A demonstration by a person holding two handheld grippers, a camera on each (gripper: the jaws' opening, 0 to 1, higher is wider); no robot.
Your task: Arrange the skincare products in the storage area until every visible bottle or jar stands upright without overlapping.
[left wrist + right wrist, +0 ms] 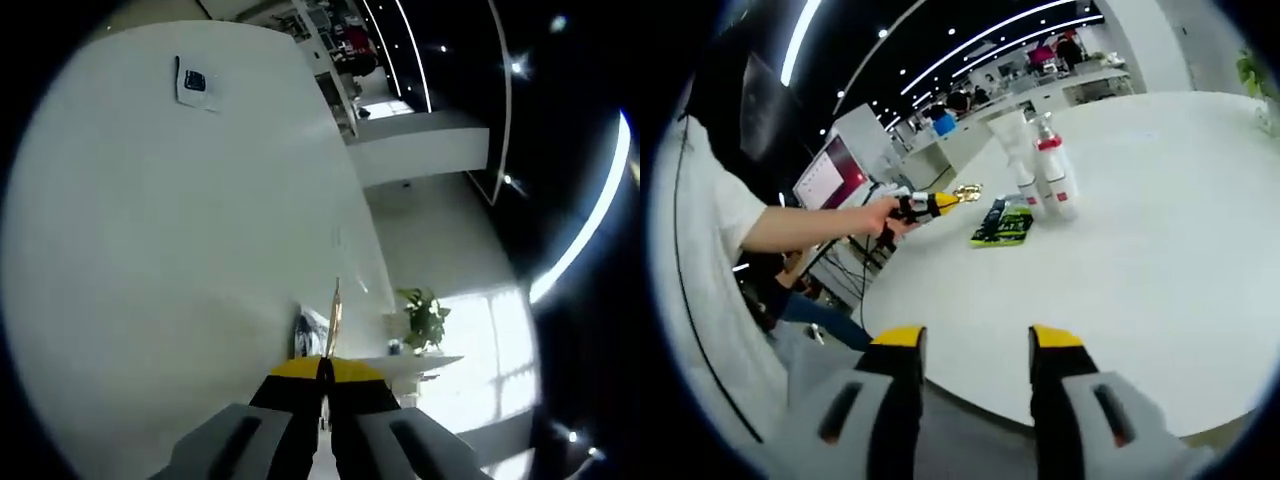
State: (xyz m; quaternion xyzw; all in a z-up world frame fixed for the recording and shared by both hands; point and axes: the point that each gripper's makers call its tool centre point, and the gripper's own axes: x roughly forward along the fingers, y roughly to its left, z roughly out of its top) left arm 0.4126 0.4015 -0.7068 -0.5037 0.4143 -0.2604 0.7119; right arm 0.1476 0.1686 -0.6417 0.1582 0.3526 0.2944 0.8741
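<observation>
On my left gripper view, the left gripper [323,372] has its yellow-tipped jaws pressed together, pinching a thin gold-coloured object [334,318] that sticks up edge-on from between the tips; I cannot tell what it is from here. Beyond it spreads the white worktop [180,260], tilted in the frame, with a small white card bearing a dark mark [196,83] lying far off near its edge, and a potted plant [424,318] standing in the room past the worktop. On my right gripper view, the right gripper [974,338] hangs with its jaws spread apart and nothing between them, over the near edge of the worktop. Well ahead of it two white bottles [1044,165] stand upright and touching, the nearer one with a red band, and a flat dark-and-green packet [1003,224] lies just beside their bases. To the left, a hand [872,217] holds the left gripper out over the worktop edge, the gold object at its tip, well apart from the bottles.
</observation>
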